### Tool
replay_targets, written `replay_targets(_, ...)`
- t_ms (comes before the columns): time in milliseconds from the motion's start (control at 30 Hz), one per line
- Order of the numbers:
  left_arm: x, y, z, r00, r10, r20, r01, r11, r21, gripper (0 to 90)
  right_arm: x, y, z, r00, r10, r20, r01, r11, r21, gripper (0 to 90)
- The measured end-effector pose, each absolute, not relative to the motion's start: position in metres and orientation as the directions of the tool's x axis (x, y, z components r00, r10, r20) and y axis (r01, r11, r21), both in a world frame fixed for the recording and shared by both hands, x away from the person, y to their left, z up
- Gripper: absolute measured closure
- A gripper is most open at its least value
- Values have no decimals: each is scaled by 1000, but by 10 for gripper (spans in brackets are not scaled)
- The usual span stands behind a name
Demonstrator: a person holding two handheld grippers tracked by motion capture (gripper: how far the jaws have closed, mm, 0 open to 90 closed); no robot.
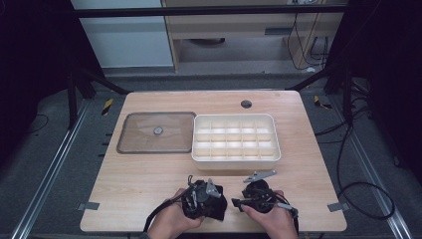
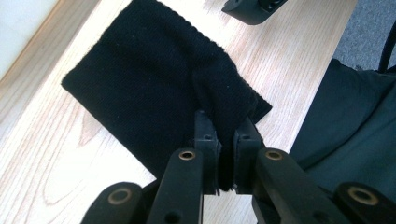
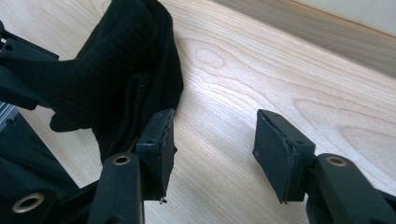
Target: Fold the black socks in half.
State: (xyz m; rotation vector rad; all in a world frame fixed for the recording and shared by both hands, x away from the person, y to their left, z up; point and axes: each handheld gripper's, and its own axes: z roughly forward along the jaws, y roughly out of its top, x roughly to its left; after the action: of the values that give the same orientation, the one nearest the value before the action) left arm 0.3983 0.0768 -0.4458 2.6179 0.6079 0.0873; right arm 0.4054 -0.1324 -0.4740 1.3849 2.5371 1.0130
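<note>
Light wooden table (image 1: 149, 174) carries a white plastic tray divided into a grid of small compartments (image 1: 236, 141) at centre-right and a flat transparent brownish rectangular lid with a small round knob (image 1: 156, 132) just to its left, the two edges nearly touching. Both hands sit at the near edge of the table. Left gripper (image 2: 226, 140): jaws drawn close together, pinching a raised fold of a black knitted cloth (image 2: 149, 88); the fold stands up between the two pads, clamped on both sides. The rest of the cloth lies flat on the wood ahead of the jaws, spreading away toward the tray side, one corner reaching past the pinch toward the table's near edge. High view places the cloth (image 1: 211, 205) under and just right of the left gripper (image 1: 201, 196), near the front edge. Right gripper (image 3: 212, 149): jaws spread wide, bare wood between them, nothing held. The cloth (image 3: 116, 70) sits just outside its left-hand pad, touching or very nearly touching the pad's outer face; contact cannot be settled. In the high view, the right gripper (image 1: 259, 194) lies just beside the left one.
</note>
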Motion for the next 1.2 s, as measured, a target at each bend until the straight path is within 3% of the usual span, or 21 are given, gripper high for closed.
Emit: replay_targets(1200,405,56,-456,872,488,-27,442,-763,471,837,406,-142,-477,-552,803,225,742,349,572,433)
